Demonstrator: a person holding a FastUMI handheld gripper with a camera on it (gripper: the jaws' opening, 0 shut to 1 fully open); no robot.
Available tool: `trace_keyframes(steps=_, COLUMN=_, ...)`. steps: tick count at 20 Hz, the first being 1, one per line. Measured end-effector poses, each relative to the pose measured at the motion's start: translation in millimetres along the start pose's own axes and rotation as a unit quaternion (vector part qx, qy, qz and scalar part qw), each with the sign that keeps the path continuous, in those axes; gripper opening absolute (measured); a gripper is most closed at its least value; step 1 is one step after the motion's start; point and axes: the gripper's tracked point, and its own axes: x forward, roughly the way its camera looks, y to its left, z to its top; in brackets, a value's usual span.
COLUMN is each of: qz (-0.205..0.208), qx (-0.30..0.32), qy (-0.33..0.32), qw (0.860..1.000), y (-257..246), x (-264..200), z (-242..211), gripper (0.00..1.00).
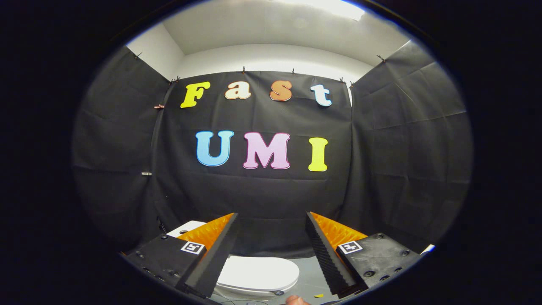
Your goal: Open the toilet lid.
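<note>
— Gripper [271, 218] first: how do its fingers stand?

— Spread wide apart, nothing between them, raised above the fixture and aimed at the booth's cloth wall [271, 190].

— And the toilet lid [258, 273]?

— Down, lying flat on the bowl, white and glossy. It sits below the fingers, mostly between them, its left part hidden behind the left finger [214, 258]. No contact with either finger.

— Anything further off?

— A white cistern top [186, 228] shows beyond the left finger, against the black cloth. Grey floor [311, 275] lies beside the bowl.
</note>
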Motion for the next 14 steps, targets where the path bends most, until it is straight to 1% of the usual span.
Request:
trace_keyframes(steps=3, qz=-0.010, qx=-0.010, qy=-0.020, qw=1.000, y=-10, x=4, z=9, gripper=0.98)
trace_keyframes(steps=7, qz=-0.011, qx=-0.013, qy=-0.046, qw=0.999, y=-12, x=17, z=4, gripper=0.98)
trace_keyframes(steps=14, qz=-0.020, qx=-0.024, qy=-0.045, qw=0.999, y=-23, x=46, z=-40, gripper=0.98)
